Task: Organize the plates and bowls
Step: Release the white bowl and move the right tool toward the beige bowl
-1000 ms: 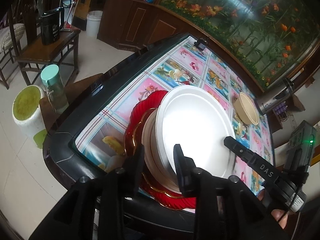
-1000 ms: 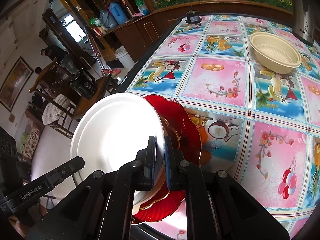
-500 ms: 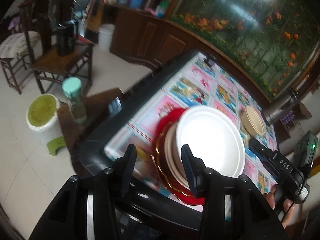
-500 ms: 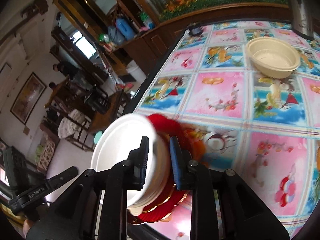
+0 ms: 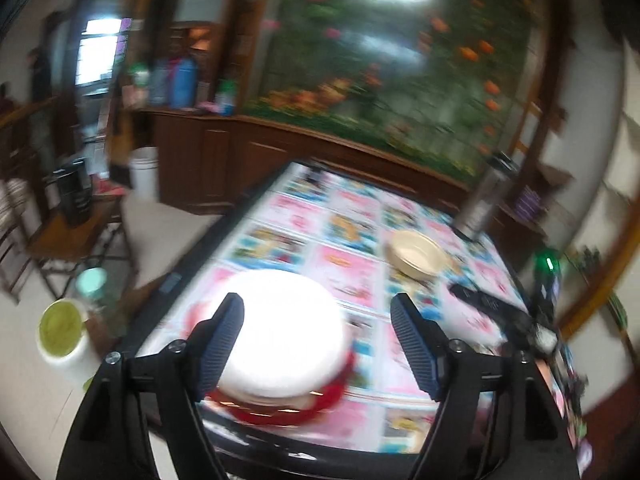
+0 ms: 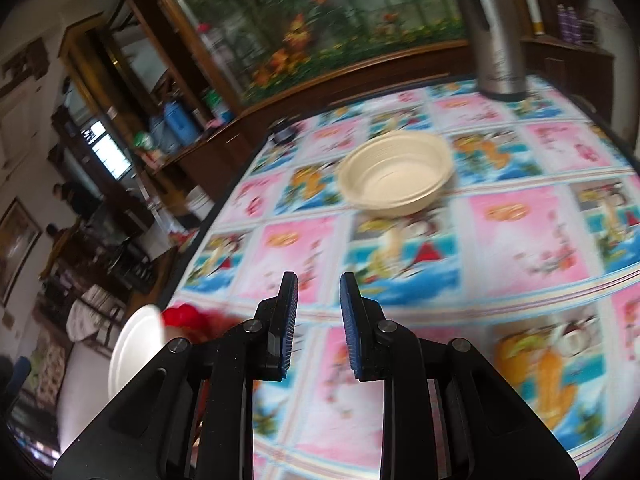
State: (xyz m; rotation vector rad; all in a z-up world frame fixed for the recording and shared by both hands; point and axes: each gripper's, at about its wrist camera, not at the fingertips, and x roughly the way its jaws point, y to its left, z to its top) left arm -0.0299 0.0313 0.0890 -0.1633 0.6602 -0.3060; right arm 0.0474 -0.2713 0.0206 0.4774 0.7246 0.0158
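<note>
We've let go of the white plate [image 5: 284, 328], now stacked on the red plate [image 5: 280, 410] at the table's near edge, left gripper [image 5: 320, 344] opening empty, right gripper [image 6: 318, 320] slightly apart and empty, so the beige bowl [image 6: 396, 172] mid-table is probably next.

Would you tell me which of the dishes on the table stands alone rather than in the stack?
The beige round bowl stands alone near the steel flask; the white plate tops the stack on the red plate.
</note>
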